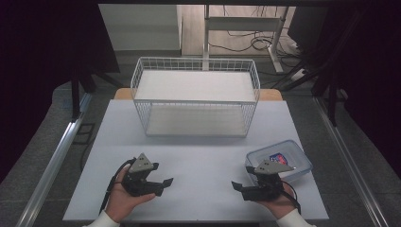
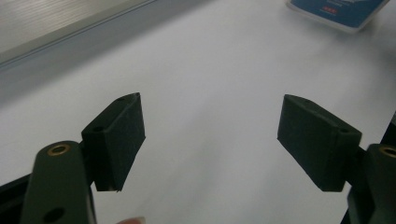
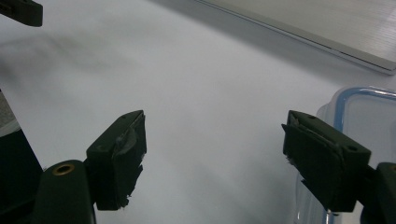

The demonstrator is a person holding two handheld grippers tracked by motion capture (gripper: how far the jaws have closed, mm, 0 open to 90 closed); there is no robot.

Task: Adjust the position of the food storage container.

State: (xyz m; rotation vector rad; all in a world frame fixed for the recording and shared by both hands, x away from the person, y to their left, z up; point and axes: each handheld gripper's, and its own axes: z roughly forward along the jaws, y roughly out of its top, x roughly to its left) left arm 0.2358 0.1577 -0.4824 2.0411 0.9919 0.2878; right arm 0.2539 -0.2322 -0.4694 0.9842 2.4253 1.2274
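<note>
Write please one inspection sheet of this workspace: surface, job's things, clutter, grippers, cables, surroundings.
Surface: white table top, bare in the middle.
Job's things: clear lidded container with blue seal at front right, something printed red and blue inside; white wire basket at the back, nothing seen inside.
Clutter: nothing seen.
Grippers: left hand-held gripper and right hand-held gripper both open, holding nothing, low over the front edge, jaws pointing toward each other.
Cables: one black cable trails from the left gripper; more cables on the floor behind.
Surroundings: metal rails either side, dark curtains.
</note>
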